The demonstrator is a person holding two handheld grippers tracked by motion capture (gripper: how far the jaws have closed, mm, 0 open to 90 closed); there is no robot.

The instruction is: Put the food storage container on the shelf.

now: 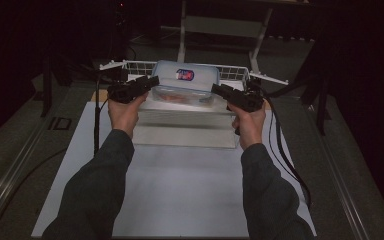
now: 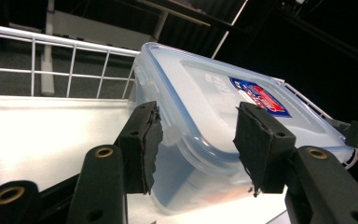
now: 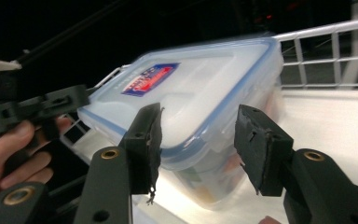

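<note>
Here a clear plastic container (image 1: 185, 82) with a blue-rimmed lid and a red-and-blue label (image 1: 185, 74) is held above the white table (image 1: 180, 190), in front of a white wire rack (image 1: 230, 72). The left gripper (image 2: 198, 140) pinches one end of the box between its pads, and the right gripper (image 3: 200, 140) clamps the opposite end. Through the walls something pinkish-orange lies at the bottom; what it is cannot be made out. The lid sits shut on the box
</note>
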